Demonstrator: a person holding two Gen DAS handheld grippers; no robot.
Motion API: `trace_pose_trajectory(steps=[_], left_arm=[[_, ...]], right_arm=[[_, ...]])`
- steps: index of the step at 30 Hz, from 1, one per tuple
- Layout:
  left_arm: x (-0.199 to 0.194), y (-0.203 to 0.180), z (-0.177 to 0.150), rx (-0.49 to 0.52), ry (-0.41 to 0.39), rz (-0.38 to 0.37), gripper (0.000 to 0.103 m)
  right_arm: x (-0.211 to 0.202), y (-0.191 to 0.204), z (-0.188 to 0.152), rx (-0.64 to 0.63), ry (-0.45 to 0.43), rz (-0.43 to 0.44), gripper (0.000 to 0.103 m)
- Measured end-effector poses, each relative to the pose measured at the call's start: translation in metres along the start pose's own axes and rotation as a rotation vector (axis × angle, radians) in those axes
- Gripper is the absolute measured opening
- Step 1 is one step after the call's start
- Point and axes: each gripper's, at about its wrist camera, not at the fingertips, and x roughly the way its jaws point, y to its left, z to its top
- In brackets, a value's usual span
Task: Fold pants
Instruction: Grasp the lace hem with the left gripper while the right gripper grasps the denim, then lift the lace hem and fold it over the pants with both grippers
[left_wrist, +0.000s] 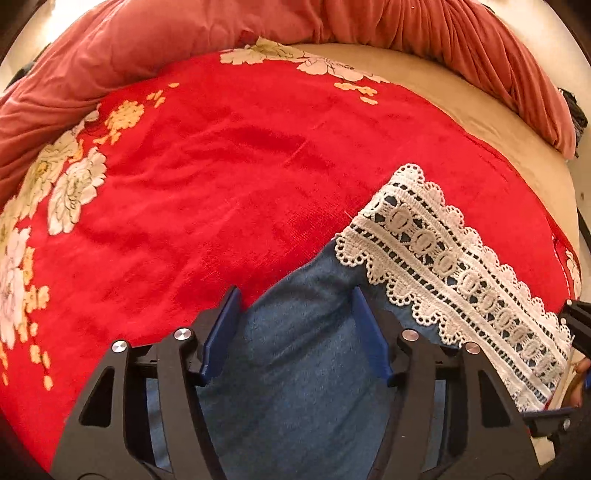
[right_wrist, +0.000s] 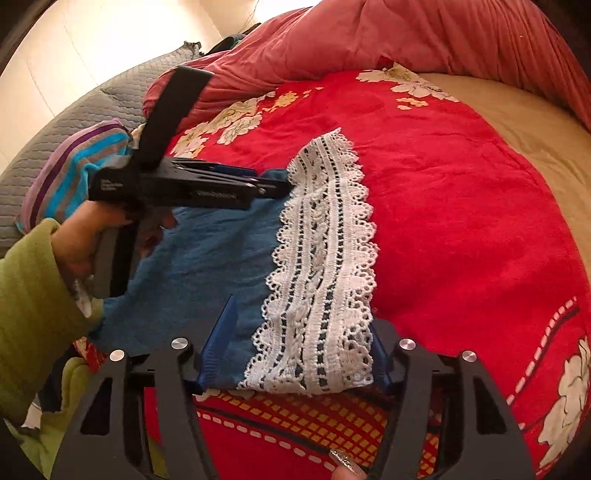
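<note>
Left wrist view puts your left gripper (left_wrist: 293, 334) low over the blue pants (left_wrist: 295, 369), its blue-padded fingers (left_wrist: 221, 332) spread wide with soft, faintly ribbed denim-like cloth lying between and under them, gripped by neither. To the left of the tool runs the plush red blanket (left_wrist: 203, 166) with its pale printed flowers; ahead and to the right, the pant leg ends in a broad white lace cuff (left_wrist: 454, 266), scalloped at both edges and pierced with oval eyelets. Past the blanket's far edge you see a tan sheet (left_wrist: 509, 122) and a bunched, pleated pink quilt (left_wrist: 424, 26). The lower part of the pants is cut off by the frame. Right wrist view shows your right gripper (right_wrist: 303, 349) likewise wide apart, straddling the near end of the lace cuff, whose right portion hides most of that side's pad. Left of this tool a hand (right_wrist: 85, 236) in a green sleeve (right_wrist: 33, 314) holds the other gripper over the pants' far edge.
</note>
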Motion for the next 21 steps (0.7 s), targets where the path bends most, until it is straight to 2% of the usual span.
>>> trace_pose_trajectory(steps=[4,6,8,10,13,15,21], left_arm=[[0.006,0.001,-0.001,-0.028,0.001,-0.022,0.053],[0.006,-0.001,-0.001,-0.043,0.001,-0.042,0.041],[0.006,-0.008,-0.001,-0.044,-0.001,-0.045,0.025],[0.007,-0.012,-0.001,-0.046,-0.003,-0.054,0.017],[0.004,-0.006,-0.004,-0.088,-0.015,-0.077,0.005],[-0.001,0.001,-0.006,-0.134,-0.026,-0.103,0.003],[-0.033,0.011,-0.013,-0.174,-0.108,-0.138,0.003]], right_arm=[[0.006,0.0,0.001,0.007,0.002,0.006,0.061],[0.007,0.001,0.001,-0.002,0.001,0.004,0.06],[0.01,0.001,0.003,-0.009,0.005,-0.007,0.052],[0.012,-0.001,0.006,-0.005,0.011,-0.003,0.03],[0.011,0.003,0.011,-0.017,0.019,0.018,0.024],[0.007,0.012,0.016,-0.045,0.006,0.03,0.023],[-0.006,0.058,0.032,-0.154,-0.033,0.07,0.023]])
